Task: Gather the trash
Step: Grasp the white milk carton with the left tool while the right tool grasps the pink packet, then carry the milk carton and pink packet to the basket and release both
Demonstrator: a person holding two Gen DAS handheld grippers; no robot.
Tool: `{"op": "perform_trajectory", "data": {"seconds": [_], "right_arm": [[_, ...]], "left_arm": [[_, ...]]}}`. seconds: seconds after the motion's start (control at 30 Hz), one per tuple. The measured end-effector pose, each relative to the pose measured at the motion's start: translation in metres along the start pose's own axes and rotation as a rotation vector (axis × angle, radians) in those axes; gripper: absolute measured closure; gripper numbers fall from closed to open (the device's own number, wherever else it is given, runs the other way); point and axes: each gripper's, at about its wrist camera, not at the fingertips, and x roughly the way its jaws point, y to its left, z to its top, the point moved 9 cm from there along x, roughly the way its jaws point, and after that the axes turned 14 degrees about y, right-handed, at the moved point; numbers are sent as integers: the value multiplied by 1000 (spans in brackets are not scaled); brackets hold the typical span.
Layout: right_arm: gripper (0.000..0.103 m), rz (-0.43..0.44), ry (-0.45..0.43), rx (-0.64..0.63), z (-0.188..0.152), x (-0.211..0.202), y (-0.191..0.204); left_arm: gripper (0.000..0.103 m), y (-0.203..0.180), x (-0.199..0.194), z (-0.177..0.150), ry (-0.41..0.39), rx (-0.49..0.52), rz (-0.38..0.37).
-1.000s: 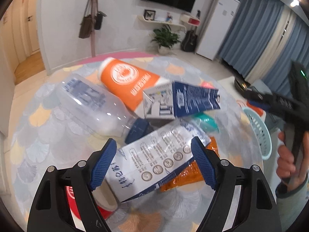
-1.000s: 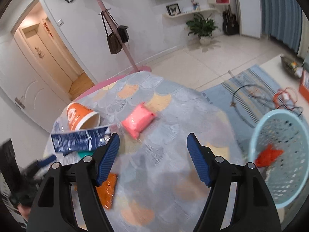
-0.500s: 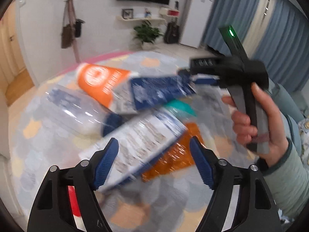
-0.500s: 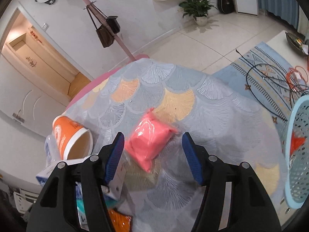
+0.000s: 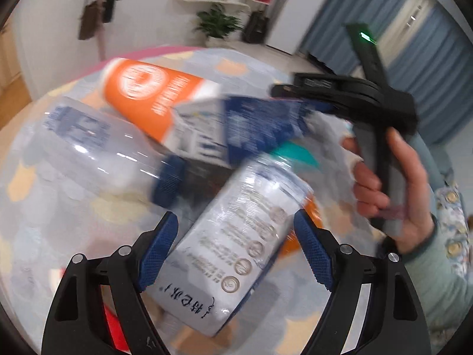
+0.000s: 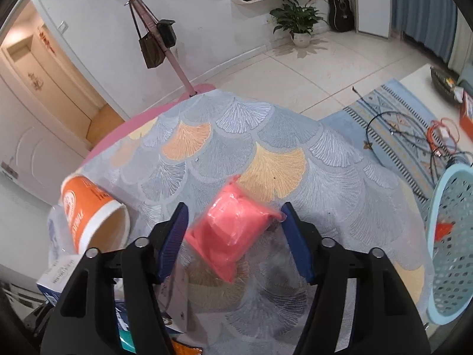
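In the left wrist view, the left claw (image 5: 236, 250) stood wide at the bottom of the frame, its blue pads on either side of a white carton (image 5: 236, 251) printed with round seals and handwriting, without visibly pressing it. The carton lay tilted on the patterned surface (image 5: 38, 207). Above it, toward the upper left, lay a clear plastic bottle (image 5: 97, 153) with a blue cap and an orange paper cup (image 5: 150, 94) on its side, and a blue-and-white box (image 5: 233, 130) lay across the centre (all blurred). A scrap of orange wrapper (image 5: 310, 222) showed just right of the carton. At the right of the frame a hand (image 5: 393, 189) held the black handle of the other tool.

In the right wrist view, the right claw (image 6: 235, 241) was also spread wide, low in the frame, with a pink plastic packet (image 6: 233, 230) lying on the surface between its pads; I could not tell whether either pad touched it. The orange paper cup lay at the left edge, mouth toward the camera. A pale blue basket (image 6: 452, 251) stood at the right edge, something orange inside it.
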Motion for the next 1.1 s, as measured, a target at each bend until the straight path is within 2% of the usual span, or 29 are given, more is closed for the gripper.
{"op": "perform_trajectory", "data": {"seconds": [0.1,0.23,0.3,0.33,0.37,0.53,0.7,0.9,1.1], "right_arm": [[52,-5,-2,-13,-4,-1,-3],[56,11,-3,-30,-9,-4,-7],[59,33,-8,-41,-14,-7,-9],[61,48,-11,-44,-16,-9,-11],[62,63,-13,-47,-19,-10,-14],[63,90,-49,-46,-32,-27,-32],[63,108,-105,-28,-42,-58,-53],[63,121,-190,8,-52,-108,-83],[63,100,-278,58,-58,-158,-124]], "left_arm": [[24,-19,4,-8,20,39,12],[25,-37,15,-19,25,47,100],[31,-42,22,-22,-6,56,215],[42,-43,26,-25,-2,54,245],[46,-43,31,-29,10,48,260],[47,-53,23,-37,-60,13,215],[47,-71,4,-46,-147,1,108],[47,-111,-8,-26,-213,38,52],[47,-154,-21,-2,-273,114,34]]}}
